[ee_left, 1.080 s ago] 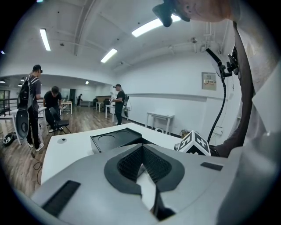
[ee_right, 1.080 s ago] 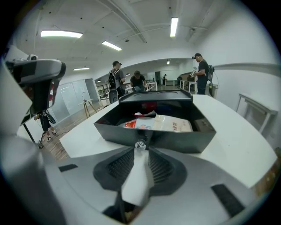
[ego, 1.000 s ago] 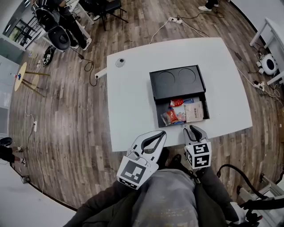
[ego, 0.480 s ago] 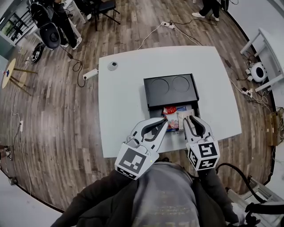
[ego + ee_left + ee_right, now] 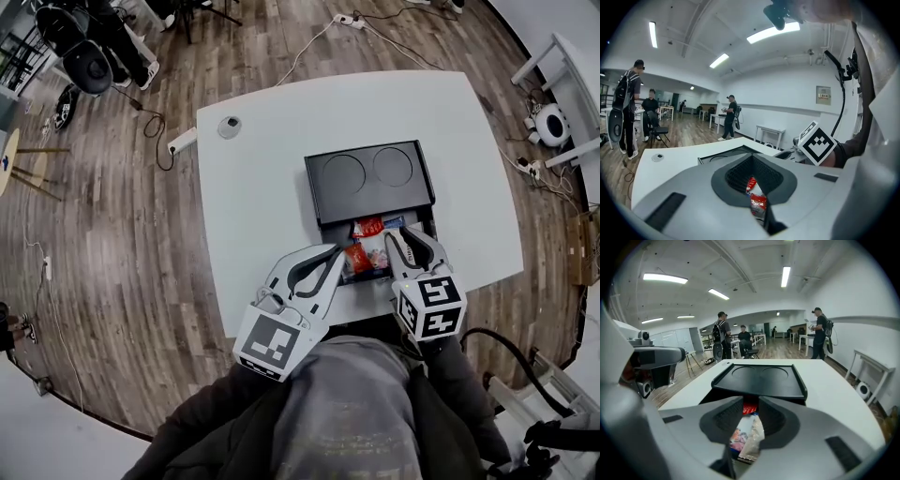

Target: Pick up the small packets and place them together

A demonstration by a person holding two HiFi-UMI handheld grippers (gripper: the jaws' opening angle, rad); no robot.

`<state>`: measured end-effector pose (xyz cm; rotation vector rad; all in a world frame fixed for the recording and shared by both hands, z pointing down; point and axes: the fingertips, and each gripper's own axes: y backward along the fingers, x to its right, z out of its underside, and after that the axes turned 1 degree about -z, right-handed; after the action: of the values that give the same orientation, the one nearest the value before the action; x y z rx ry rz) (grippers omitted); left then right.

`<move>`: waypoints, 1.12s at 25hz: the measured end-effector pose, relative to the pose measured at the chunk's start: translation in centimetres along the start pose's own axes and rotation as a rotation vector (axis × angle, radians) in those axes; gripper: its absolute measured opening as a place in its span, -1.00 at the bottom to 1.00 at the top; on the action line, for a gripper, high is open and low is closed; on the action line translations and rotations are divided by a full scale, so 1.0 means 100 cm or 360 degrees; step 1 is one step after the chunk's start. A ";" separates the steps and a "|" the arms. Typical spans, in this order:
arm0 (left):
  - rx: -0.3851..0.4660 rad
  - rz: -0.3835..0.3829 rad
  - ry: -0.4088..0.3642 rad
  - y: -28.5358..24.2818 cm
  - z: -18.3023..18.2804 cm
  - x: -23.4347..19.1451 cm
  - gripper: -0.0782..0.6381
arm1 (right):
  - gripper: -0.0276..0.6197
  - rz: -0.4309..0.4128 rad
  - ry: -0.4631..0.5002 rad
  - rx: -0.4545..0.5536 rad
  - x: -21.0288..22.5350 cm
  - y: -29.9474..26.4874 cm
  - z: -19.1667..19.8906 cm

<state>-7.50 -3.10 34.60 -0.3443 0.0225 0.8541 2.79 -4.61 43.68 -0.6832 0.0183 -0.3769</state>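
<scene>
Left tool (image 5: pixel 336 253) clenched empty, right tool (image 5: pixel 412 239) released, both angled toward packets (image 5: pixel 367 246) in tray (image 5: pixel 412 192)

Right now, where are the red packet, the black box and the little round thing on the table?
red packet (image 5: pixel 367 227): head view, middle of its wrapper.
black box (image 5: pixel 367 174): head view, lid between the two circles.
little round thing (image 5: pixel 229 125): head view, its centre.

In the head view the right gripper (image 5: pixel 413 240) covers the near right corner of the open black plastic tray (image 5: pixel 370 178). Print on the small colourful packets (image 5: pixel 367 246) inside it is too small to read.
</scene>
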 end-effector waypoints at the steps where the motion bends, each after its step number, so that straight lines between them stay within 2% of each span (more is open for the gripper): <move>1: -0.0014 -0.0002 0.0013 -0.002 0.001 0.000 -0.77 | -0.64 -0.0016 -0.0002 -0.0032 0.001 -0.004 0.002; 6: -0.0071 -0.0044 0.0080 -0.008 0.008 -0.009 -0.77 | -0.57 -0.0097 -0.0026 -0.0212 0.002 -0.027 0.016; 12: -0.0135 -0.0073 0.0145 -0.015 0.020 -0.016 -0.77 | -0.55 -0.0120 -0.0068 -0.0334 0.010 -0.047 0.023; 19: -0.0141 -0.0125 0.0179 -0.013 0.021 -0.027 -0.77 | -0.55 -0.0162 -0.0067 -0.0507 0.004 -0.060 0.036; 20: -0.0141 -0.0126 0.0179 -0.012 0.022 -0.028 -0.77 | -0.56 -0.0164 -0.0049 -0.0522 0.003 -0.061 0.037; 23: -0.0135 -0.0130 0.0182 -0.013 0.021 -0.027 -0.77 | -0.86 -0.0153 0.0004 -0.0520 0.004 -0.062 0.037; 28: -0.0104 -0.0145 0.0167 -0.009 0.014 -0.029 -0.77 | -0.89 -0.0177 0.0050 -0.0461 0.001 -0.050 0.028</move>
<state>-8.87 -5.34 36.66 -0.4482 0.0760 0.7469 1.63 -6.49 48.91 -0.9673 0.0657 -0.4972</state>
